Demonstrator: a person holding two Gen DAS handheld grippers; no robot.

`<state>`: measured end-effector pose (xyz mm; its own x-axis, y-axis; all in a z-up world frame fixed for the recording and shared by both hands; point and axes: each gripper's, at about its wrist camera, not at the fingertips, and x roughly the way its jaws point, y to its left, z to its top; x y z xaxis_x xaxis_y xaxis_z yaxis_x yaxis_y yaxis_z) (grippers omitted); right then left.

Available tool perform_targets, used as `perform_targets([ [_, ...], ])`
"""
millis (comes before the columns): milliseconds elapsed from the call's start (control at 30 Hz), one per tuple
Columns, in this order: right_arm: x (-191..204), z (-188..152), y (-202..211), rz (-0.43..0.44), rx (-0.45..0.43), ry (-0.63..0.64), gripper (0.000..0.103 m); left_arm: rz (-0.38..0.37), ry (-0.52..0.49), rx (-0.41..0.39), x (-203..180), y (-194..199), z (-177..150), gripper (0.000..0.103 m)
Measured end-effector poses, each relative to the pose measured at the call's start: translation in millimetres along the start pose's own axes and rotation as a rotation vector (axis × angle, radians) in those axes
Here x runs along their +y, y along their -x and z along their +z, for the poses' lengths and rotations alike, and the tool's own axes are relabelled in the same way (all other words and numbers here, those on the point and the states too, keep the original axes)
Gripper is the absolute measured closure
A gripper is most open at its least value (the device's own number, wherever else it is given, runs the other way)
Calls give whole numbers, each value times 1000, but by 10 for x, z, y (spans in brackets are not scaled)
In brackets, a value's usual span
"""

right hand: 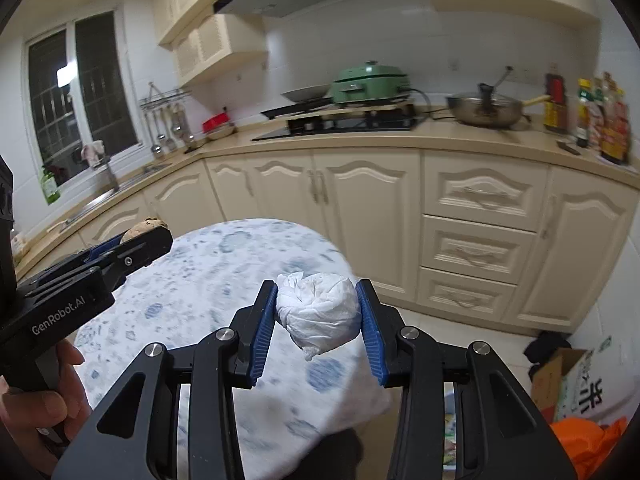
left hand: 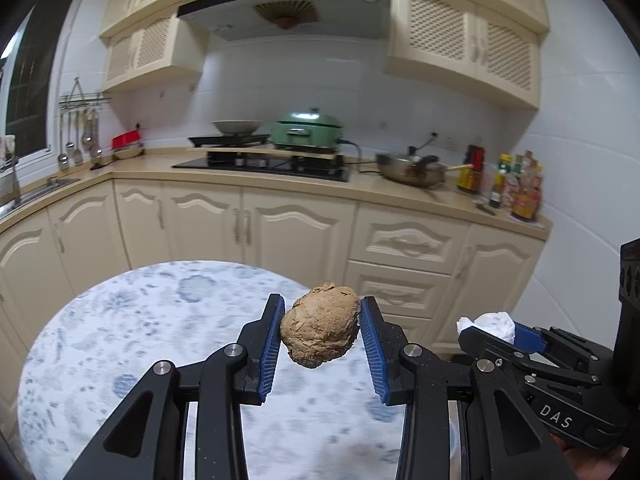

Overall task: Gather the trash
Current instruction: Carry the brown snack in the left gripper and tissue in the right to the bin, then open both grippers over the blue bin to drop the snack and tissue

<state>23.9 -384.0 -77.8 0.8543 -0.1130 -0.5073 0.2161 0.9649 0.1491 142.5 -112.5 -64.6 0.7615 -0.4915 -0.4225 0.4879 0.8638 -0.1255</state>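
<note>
Left gripper [left hand: 320,334] clamps brown wad [left hand: 320,326] — right gripper [right hand: 318,314] clamps white wad [right hand: 318,312].

We see a brown crumpled paper ball [left hand: 320,326], rough and egg-shaped, held clear above the worktop [left hand: 120,340] near its far edge. Beside it, a white crumpled tissue wad [right hand: 318,312] with a twisted tail, also lifted.
</note>
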Motion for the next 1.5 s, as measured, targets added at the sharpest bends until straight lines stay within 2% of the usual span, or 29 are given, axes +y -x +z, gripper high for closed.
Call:
perform_targets([
  [167,-413,-108,280,-65,-25,-44,62,-54,-29,-8,-368,-2,-77,69],
  [333,-861,-220,493,-142,-34,-95,62,-116,-65,5,-701,-203,-67,69],
  [567,-1486,-439,581,-236,-6,-172,62,-197,-107,69,-1125,-712,-125,69],
  [800,-1982,-665,506,-293,36,-238,62,-243,-138,146,-1396,-1338,-157,69],
  [1033,-2437,-890,230,-335,100,-293,62,-284,-166,247,-1768,-2144,-172,69],
  [1167,-2715,-1076,-65,-350,164,-327,62,-306,-184,336,-1965,-2694,-233,69],
  [1500,-3157,-1457,-715,-329,280,-407,62,-327,-172,543,-2293,-3979,-426,69],
])
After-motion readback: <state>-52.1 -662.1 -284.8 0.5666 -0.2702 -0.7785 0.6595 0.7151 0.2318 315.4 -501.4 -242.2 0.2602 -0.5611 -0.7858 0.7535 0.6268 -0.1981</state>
